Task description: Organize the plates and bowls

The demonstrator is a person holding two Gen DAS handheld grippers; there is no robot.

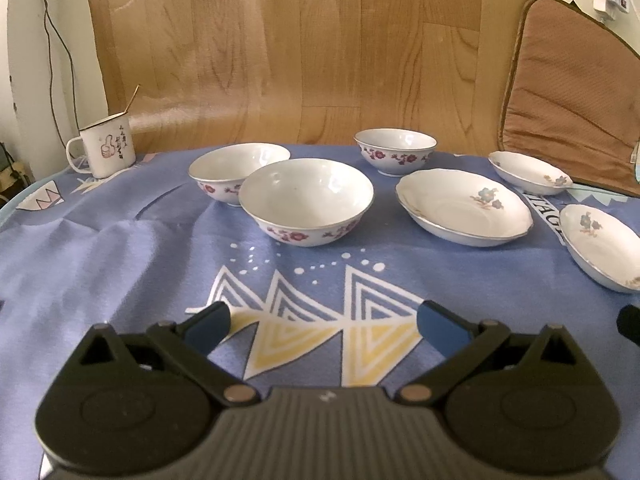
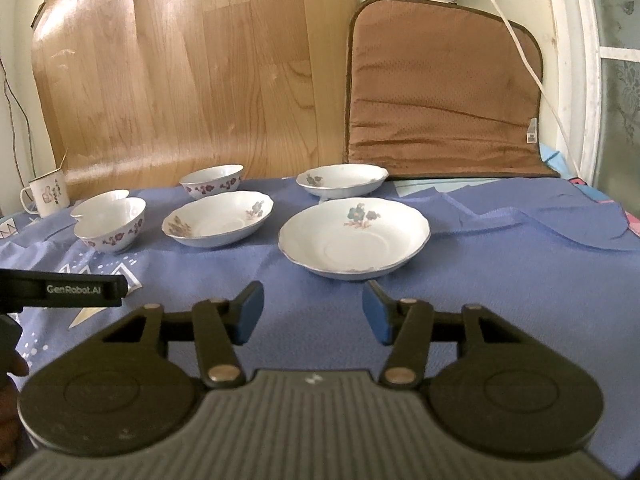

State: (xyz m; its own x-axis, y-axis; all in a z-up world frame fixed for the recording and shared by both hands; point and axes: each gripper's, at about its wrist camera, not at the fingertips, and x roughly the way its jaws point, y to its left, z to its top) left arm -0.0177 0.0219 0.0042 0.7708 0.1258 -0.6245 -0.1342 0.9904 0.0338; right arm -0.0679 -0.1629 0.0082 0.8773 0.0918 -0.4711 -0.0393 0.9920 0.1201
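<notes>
The left gripper point(image 1: 323, 322) hovers over the blue patterned cloth point(image 1: 120, 264) on the table, its blue-padded fingers point(image 1: 439, 326) spread wide and holding nothing. Ahead of it stands the nearest bowl point(image 1: 307, 202), with a second bowl point(image 1: 236, 172) touching it behind-left and a third bowl point(image 1: 395, 151) farther back. To the right lie three scalloped plates; the middle plate point(image 1: 464, 208) is closest.

The right gripper point(image 2: 313, 311) is also spread and empty, with the near plate point(image 2: 354, 235) just ahead of its fingers. A mug point(image 1: 106, 152) stands far left. Behind are a wood-grain sheet point(image 1: 300, 48) and a brown cushion point(image 2: 440, 92).
</notes>
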